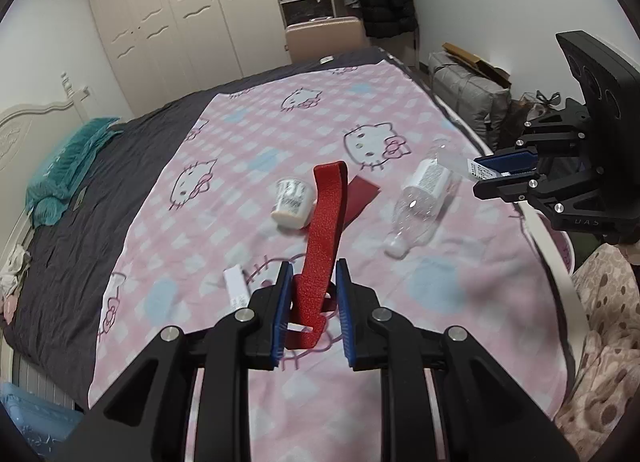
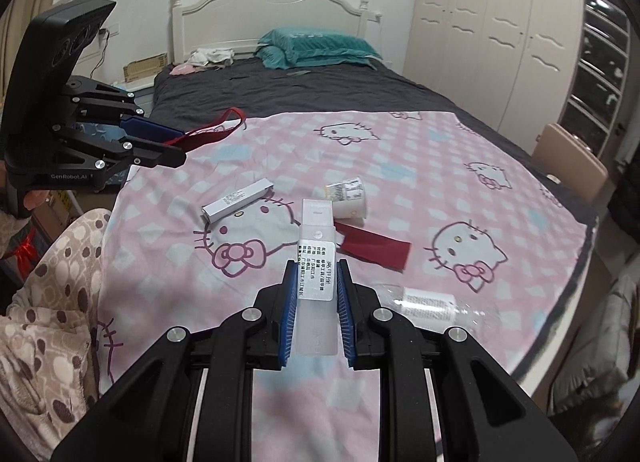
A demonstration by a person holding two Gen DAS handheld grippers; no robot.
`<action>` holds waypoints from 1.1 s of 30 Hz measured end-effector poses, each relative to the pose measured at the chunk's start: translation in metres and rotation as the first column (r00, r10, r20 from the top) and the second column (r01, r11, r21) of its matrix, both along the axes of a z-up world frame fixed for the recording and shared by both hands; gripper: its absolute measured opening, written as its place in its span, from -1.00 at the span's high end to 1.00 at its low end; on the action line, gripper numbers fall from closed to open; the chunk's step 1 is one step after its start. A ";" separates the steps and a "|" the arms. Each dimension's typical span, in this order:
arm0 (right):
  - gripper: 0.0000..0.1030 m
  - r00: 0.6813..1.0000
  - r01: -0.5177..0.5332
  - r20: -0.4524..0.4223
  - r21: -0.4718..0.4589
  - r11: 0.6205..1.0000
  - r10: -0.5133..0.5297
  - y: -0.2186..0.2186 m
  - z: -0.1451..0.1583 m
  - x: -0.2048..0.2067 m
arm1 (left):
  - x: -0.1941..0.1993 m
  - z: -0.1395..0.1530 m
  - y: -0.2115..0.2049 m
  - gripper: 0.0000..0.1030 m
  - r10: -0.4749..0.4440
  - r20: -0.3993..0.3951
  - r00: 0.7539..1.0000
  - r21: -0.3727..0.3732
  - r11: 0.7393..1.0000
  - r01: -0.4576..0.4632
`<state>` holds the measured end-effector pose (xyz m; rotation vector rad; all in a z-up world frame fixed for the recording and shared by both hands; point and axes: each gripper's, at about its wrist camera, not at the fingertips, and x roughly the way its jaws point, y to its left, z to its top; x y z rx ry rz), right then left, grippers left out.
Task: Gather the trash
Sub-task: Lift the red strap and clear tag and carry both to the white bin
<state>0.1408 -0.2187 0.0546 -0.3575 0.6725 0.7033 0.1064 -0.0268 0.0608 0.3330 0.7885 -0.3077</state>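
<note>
in the left wrist view the left gripper (image 1: pixel 312 286) sits at the bottom centre of the frame, its blue-padded jaws closed on a red strap (image 1: pixel 326 217) that rises from between them toward the middle of the frame. the right gripper (image 1: pixel 486 177) shows at the right edge, jaws clamped on a clear plastic sleeve with a white label (image 1: pixel 478 169).

on the pink cat-print blanket (image 1: pixel 248 165), at the centre of the frame, a small paper cup (image 1: pixel 291 202) lies on its side, touching the strap's left edge in the picture. a flat dark red piece (image 1: pixel 360 197) lies just right of the strap. an empty clear plastic bottle (image 1: pixel 424 201) lies on its side in the right middle, cap toward the lower part of the frame. a small white box (image 1: pixel 236 288) lies at lower centre-left, just beside the left gripper's left finger.

in the right wrist view the right gripper (image 2: pixel 314 286) is at the bottom centre, gripping the clear sleeve (image 2: pixel 316 254), which stands up toward the frame's middle. the left gripper (image 2: pixel 176 145) is at the upper left, with the red strap (image 2: pixel 216 127) trailing from its jaws. the white box (image 2: pixel 238 201), the cup (image 2: pixel 348 197) and the dark red piece (image 2: pixel 376 248) lie mid-frame; the bottle (image 2: pixel 428 304) lies at lower right, partly behind the gripper.

a dark sheet (image 2: pixel 280 93), teal pillows (image 2: pixel 316 45) and a white headboard (image 2: pixel 272 1) fill the top.
</note>
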 end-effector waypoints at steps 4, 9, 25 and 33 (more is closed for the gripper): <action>0.65 0.998 0.065 0.013 -0.001 0.998 -0.065 -0.037 0.008 -0.009 | -0.002 0.005 -0.027 0.59 -0.050 0.008 0.999 -0.012 0.999 0.050; 0.65 0.988 0.154 0.018 -0.011 0.988 -0.154 -0.085 0.010 -0.022 | -0.002 0.009 -0.069 0.59 -0.132 0.013 0.991 -0.030 0.991 0.132; 0.65 0.898 0.429 -0.087 -0.052 0.902 -0.432 -0.257 -0.040 -0.065 | -0.004 -0.004 -0.228 0.59 -0.401 -0.031 0.916 -0.052 0.916 0.399; 0.65 0.850 0.472 -0.194 -0.131 0.872 -0.489 -0.326 -0.104 -0.067 | 0.007 -0.035 -0.307 0.59 -0.518 -0.099 0.849 -0.052 0.855 0.516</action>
